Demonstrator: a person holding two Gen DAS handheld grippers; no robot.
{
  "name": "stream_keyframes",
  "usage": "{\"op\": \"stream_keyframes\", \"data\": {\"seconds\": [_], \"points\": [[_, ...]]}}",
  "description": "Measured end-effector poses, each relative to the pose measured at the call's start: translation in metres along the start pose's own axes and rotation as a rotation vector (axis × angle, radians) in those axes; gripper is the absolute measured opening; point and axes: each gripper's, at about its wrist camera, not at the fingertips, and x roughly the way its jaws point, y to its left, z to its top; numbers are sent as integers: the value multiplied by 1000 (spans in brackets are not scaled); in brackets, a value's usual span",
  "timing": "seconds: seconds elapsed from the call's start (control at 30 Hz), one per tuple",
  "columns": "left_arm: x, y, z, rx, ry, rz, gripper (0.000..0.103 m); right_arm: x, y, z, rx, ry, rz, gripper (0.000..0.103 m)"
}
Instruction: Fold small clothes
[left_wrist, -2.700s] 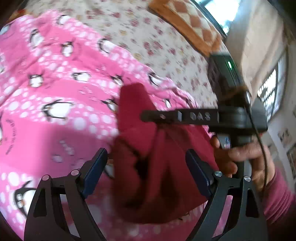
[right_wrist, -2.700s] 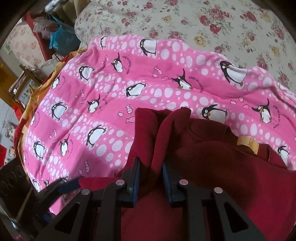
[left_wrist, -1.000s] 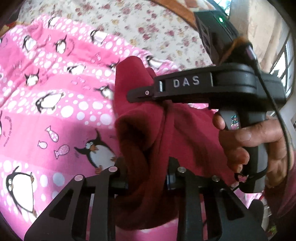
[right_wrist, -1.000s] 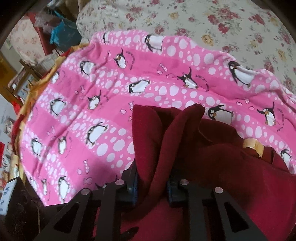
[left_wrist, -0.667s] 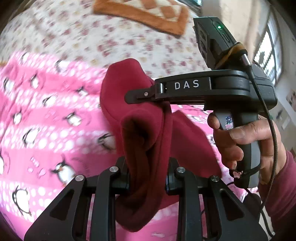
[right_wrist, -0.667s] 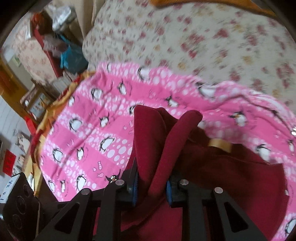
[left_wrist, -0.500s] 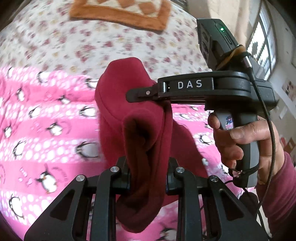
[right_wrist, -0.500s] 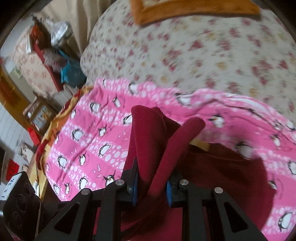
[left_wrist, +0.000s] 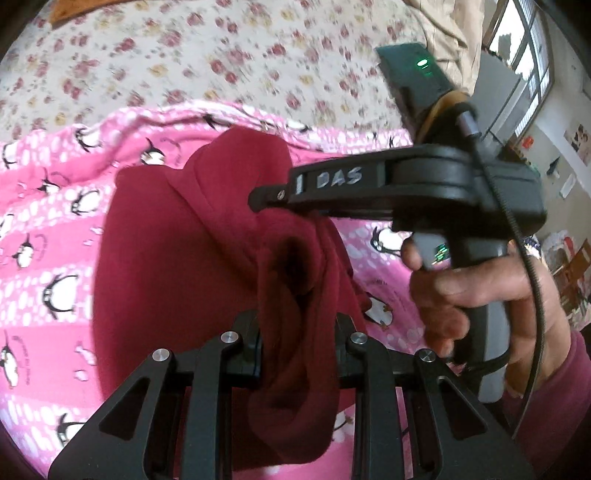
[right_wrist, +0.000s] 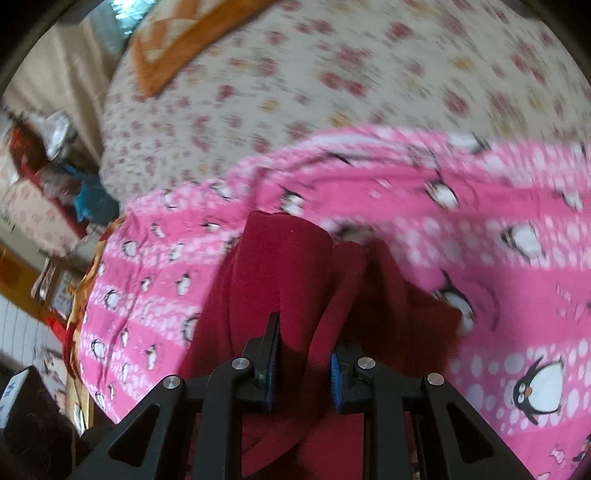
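My left gripper (left_wrist: 297, 354) is nearly closed, its jaws pinching a thick bunched fold of the dark red garment (left_wrist: 177, 266) at the lower middle of the left wrist view. My right gripper (right_wrist: 302, 373) is nearly closed too, clamped on another fold of the same red cloth in the lower centre of its own view; in the left wrist view it reaches in from the right, its tip (left_wrist: 269, 195) on the cloth near the frame's centre. My right hand (left_wrist: 476, 291) wraps its handle at the right edge. The garment spreads from both grips over the pink penguin blanket (right_wrist: 480, 258), which lies on the floral bedspread (right_wrist: 332, 74) filling the upper frame.
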Motion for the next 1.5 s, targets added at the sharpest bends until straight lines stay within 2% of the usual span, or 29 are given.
{"op": "stream_keyframes", "data": {"seconds": [0.13,0.23,0.27,0.4,0.53,0.63,0.67,0.73,0.77,0.83,0.87,0.97,1.13,1.2,1.33,1.5], "points": [[9,-6,-2,-1,15,6,22,16,-27,-9,65,32,3,21],[3,-13,-4,33,15,17,23,12,-35,-11,104,23,31,21],[1,-16,-5,46,14,20,26,10,-35,-12,104,23,32,21],[-14,-21,-11,67,5,-69,37,1,-29,-17,94,15,-8,28],[-34,-26,-20,93,9,-127,37,-14,-22,-23,76,-3,-36,31],[-51,-23,-28,113,10,-158,37,-30,-19,-27,71,-25,-41,38],[-58,-22,-31,111,8,-174,37,-39,-17,-30,63,-38,-42,45],[-71,-18,-36,93,2,-210,43,-49,-13,-35,50,-58,-44,49],[-78,-15,-39,74,1,-236,52,-56,-10,-41,44,-71,-42,49],[-89,-8,-44,32,-5,-274,61,-66,-6,-51,46,-95,-20,49],[-94,-5,-46,13,-8,-280,62,-70,-4,-57,53,-106,-9,49],[-105,4,-51,-3,-21,-250,62,-74,1,-70,48,-111,-11,50],[-107,27,-55,-34,-40,-130,62,-85,11,-84,6,-118,-48,54],[-100,36,-55,-63,-32,-94,62,-90,9,-88,18,-130,-46,62],[-86,48,-61,-102,1,-73,62,-88,9,-94,24,-119,-42,64],[-82,46,-65,-73,8,-51,62,-85,7,-102,4,-97,-81,64]]}}
